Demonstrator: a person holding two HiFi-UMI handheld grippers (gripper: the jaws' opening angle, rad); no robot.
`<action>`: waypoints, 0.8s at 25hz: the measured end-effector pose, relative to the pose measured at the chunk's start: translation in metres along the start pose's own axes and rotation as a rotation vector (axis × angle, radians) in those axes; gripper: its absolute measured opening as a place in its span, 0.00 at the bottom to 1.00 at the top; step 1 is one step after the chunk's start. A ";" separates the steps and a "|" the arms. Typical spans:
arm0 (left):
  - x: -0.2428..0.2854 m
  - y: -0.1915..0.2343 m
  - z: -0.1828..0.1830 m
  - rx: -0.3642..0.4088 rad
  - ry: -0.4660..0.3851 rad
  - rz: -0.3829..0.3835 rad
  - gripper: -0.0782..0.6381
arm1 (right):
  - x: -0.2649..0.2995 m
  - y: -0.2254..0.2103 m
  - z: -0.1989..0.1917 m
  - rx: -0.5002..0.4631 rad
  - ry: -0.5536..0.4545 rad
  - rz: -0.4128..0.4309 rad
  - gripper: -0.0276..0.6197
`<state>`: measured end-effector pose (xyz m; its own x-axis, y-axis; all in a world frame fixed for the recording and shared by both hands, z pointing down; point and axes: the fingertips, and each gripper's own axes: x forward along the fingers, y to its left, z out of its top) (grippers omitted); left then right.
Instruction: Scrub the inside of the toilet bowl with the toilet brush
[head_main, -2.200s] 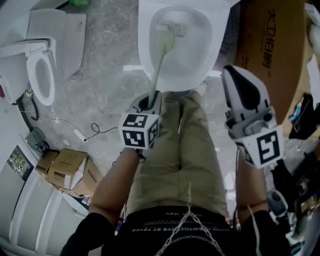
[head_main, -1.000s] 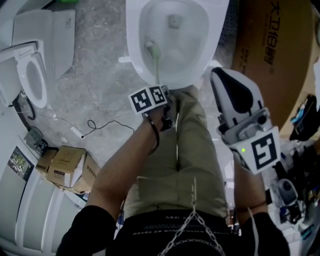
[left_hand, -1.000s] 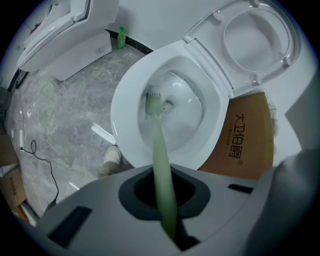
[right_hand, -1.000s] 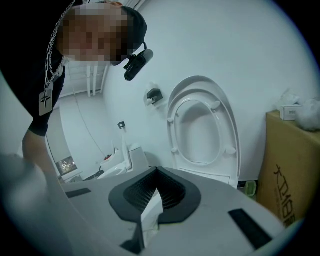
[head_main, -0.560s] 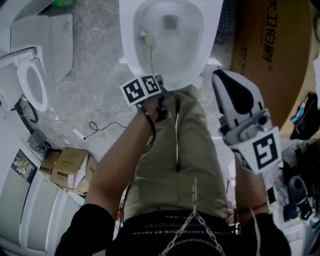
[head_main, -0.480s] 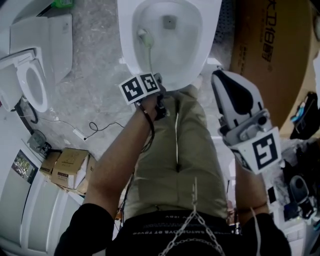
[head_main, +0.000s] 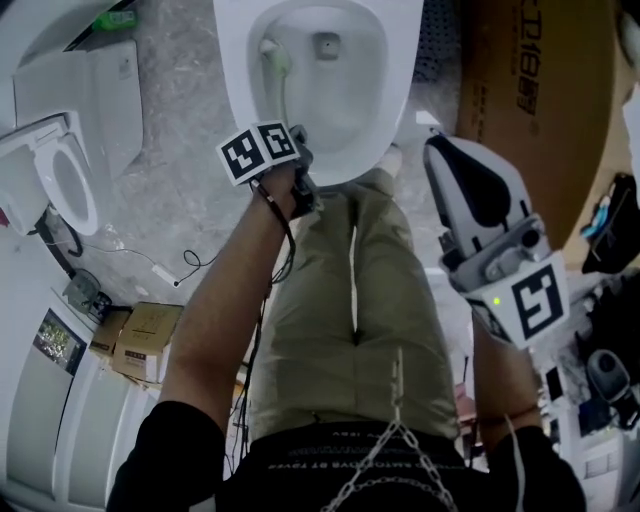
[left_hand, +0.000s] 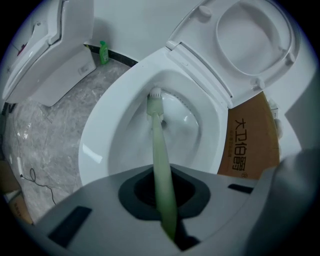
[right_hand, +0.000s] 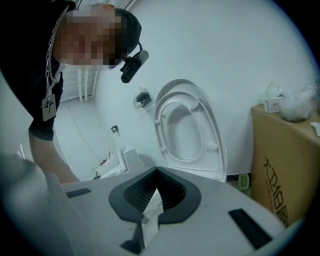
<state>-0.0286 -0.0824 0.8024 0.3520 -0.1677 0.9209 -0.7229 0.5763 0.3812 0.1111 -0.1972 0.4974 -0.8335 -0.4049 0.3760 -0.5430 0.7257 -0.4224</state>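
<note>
Green toilet brush (left_hand: 159, 150) clamped by left gripper (left_hand: 162, 192), in toilet bowl (left_hand: 100, 145); white scrap (right_hand: 149, 212), hidden overhead, nipped by right gripper (right_hand: 154, 195); marbled floor (head_main: 180, 160).

The toilet bowl (head_main: 402, 90)'s far rim and the cardboard box (head_main: 520, 130) run off the head view's top edge.

brown carton (head_main: 520, 100) right, second toilet (head_main: 45, 175) left, small boxes (head_main: 140, 340), perhaps a cable (head_main: 185, 265)

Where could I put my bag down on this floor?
The bare marble floor between the toilet bowl and the second toilet at left is free. Nearer the person it is crowded: a cable and cardboard boxes; the right side holds a big carton.
</note>
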 end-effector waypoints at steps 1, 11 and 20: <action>0.003 -0.003 0.005 0.011 -0.003 0.003 0.11 | -0.001 -0.002 0.001 -0.001 -0.003 0.001 0.05; 0.031 -0.022 0.039 0.094 -0.011 0.054 0.11 | -0.008 -0.011 0.009 -0.023 -0.011 0.012 0.05; 0.042 -0.019 0.043 0.314 0.012 0.145 0.11 | -0.027 -0.017 0.010 -0.036 -0.012 0.004 0.05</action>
<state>-0.0262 -0.1348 0.8375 0.2379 -0.0918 0.9669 -0.9127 0.3192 0.2549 0.1416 -0.2039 0.4865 -0.8369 -0.4088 0.3641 -0.5361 0.7465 -0.3941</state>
